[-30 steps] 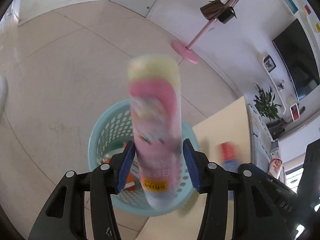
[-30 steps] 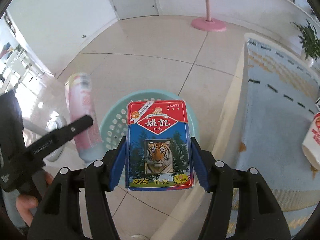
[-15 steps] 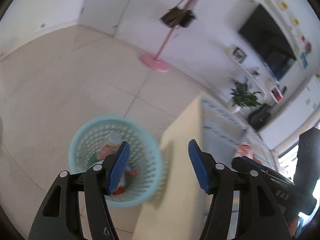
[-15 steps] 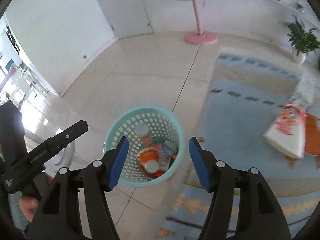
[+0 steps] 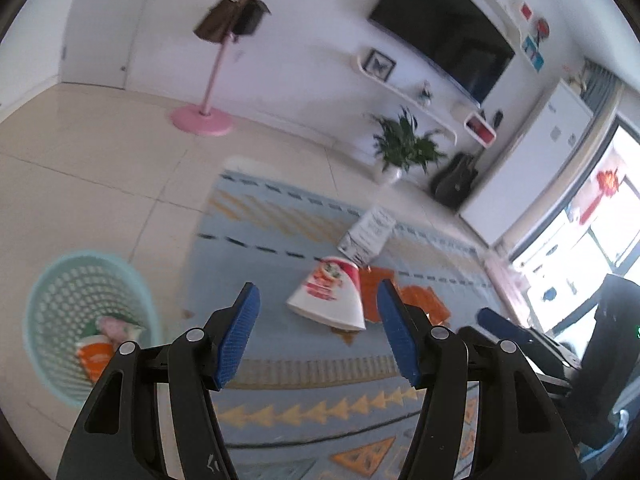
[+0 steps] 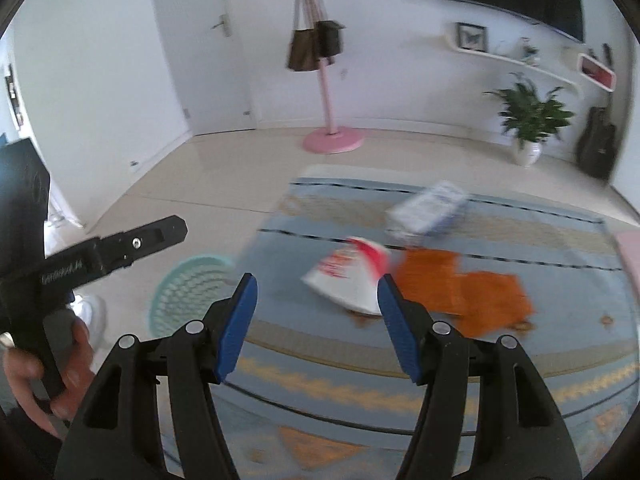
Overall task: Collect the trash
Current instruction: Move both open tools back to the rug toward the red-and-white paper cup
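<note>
Tile floor (image 5: 80,168) – blue rug (image 5: 280,240), teal basket (image 5: 60,300); rug – paper cup (image 5: 332,296), orange wrappers (image 6: 472,292), white box (image 5: 370,232).

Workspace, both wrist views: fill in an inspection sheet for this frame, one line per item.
Surface: blue patterned rug on pale tiled floor.
Job's things: teal basket on the floor beside the rug, trash already inside; white-and-red cup on its side, orange wrappers and a white carton lying on the rug.
Clutter: nothing seen beyond that trash.
Grippers: left gripper open, empty; right gripper open, empty; left jaws have just been opening.
Cables: nothing seen.
Surroundings: pink coat stand with bags, potted plant, wall television, shelf, door.
</note>
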A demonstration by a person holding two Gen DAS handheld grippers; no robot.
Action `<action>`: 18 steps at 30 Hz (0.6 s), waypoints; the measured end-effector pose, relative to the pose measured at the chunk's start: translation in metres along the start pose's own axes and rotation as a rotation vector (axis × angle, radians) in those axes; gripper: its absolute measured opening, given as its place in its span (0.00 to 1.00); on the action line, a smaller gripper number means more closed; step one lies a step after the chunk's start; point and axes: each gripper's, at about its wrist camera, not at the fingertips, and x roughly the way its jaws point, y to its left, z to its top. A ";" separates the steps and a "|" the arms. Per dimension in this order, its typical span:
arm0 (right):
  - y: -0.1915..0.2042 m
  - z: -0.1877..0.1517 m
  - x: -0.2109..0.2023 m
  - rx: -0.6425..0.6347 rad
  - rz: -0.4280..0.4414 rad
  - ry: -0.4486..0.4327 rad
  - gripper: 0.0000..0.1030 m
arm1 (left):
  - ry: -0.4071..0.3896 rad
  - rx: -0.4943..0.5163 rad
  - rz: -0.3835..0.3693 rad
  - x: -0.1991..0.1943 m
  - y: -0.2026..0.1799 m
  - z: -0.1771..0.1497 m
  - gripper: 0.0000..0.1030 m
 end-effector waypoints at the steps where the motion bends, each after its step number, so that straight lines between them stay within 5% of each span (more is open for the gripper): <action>1: -0.015 -0.006 0.002 0.007 -0.018 -0.002 0.57 | 0.017 0.004 0.005 0.014 -0.003 -0.002 0.57; 10: -0.109 -0.053 0.040 0.091 -0.080 -0.006 0.57 | 0.131 0.044 0.078 0.113 -0.011 -0.013 0.59; 18: -0.128 -0.066 0.048 0.136 -0.063 -0.038 0.57 | 0.144 0.055 0.071 0.154 -0.015 -0.017 0.68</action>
